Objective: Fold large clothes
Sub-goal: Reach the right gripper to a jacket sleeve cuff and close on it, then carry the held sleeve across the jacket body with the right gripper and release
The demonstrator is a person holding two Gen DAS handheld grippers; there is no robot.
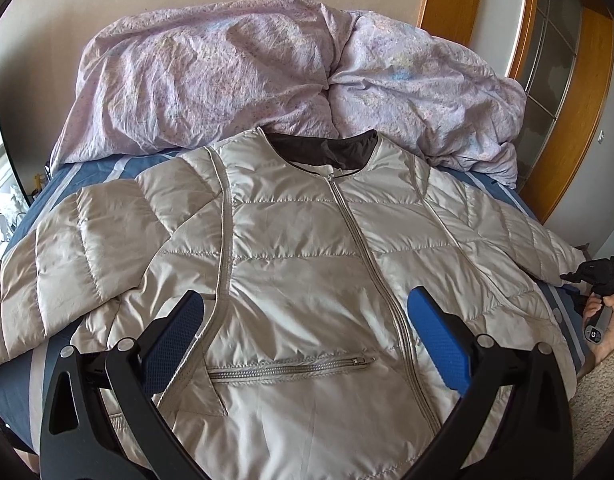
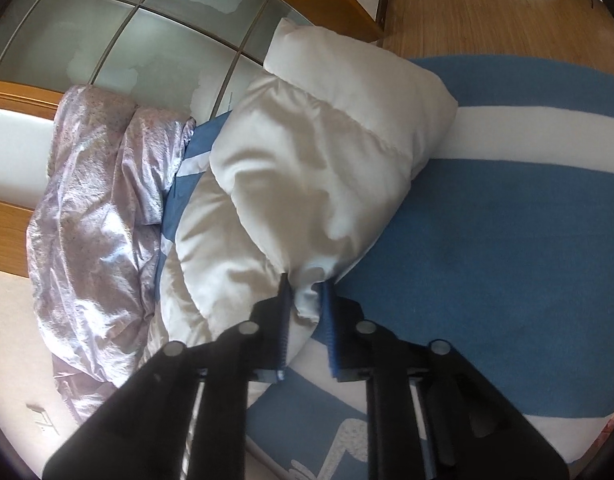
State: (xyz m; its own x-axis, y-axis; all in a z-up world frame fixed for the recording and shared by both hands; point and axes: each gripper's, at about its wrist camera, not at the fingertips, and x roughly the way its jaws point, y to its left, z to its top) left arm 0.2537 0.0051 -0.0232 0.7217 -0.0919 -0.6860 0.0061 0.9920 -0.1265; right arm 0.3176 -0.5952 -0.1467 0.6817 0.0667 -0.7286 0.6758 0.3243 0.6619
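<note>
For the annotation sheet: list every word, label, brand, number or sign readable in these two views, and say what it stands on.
None can be read.
Jacket: no lettering shows on the front, the zippers or the dark collar lining.
Handle in the person's hand: a small round mark, too small to read.
Bedsheet: pale shapes near the bottom edge of the right wrist view, a pattern, not text.

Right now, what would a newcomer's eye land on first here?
The pale quilted jacket, zipped and spread front-up across the striped bed, fills the left wrist view. Behind it a crumpled lilac duvet is heaped against the wall. At the bed's right side, the right tool is shut on the sleeve, while the left tool is open over the jacket's front.
</note>
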